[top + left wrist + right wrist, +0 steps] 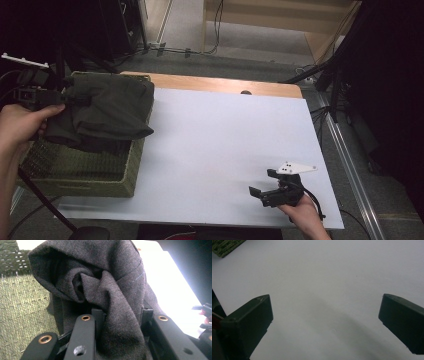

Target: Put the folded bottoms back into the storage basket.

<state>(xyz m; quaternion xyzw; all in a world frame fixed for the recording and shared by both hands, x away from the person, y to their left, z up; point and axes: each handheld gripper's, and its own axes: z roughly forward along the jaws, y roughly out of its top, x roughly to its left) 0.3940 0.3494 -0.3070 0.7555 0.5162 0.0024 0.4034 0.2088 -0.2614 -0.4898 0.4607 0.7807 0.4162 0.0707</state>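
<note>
High view: left hand-held gripper (75,100) clamps the dark grey folded cloth (112,107) over the green woven basket (95,172); next, lift it clear onto the desk (225,145). Right hand-held gripper (262,192) gapes wide, empty.

White-covered tabletop (220,150), bare wooden strip along its far edge, green woven basket (85,175) at left edge

— What does the dark garment (107,107) look like?

— Dark grey-green woven cloth (a fine twill up close), bunched into loose folds, one fold curling into a roll (100,287).

— Where does it lie?

— Over the green woven basket (85,167) at the left of the white tabletop (225,150), draped across the basket's far right corner, one edge hanging over the rim.

— Is it free?

— No, the left gripper (122,322) pinches a thick fold.
</note>
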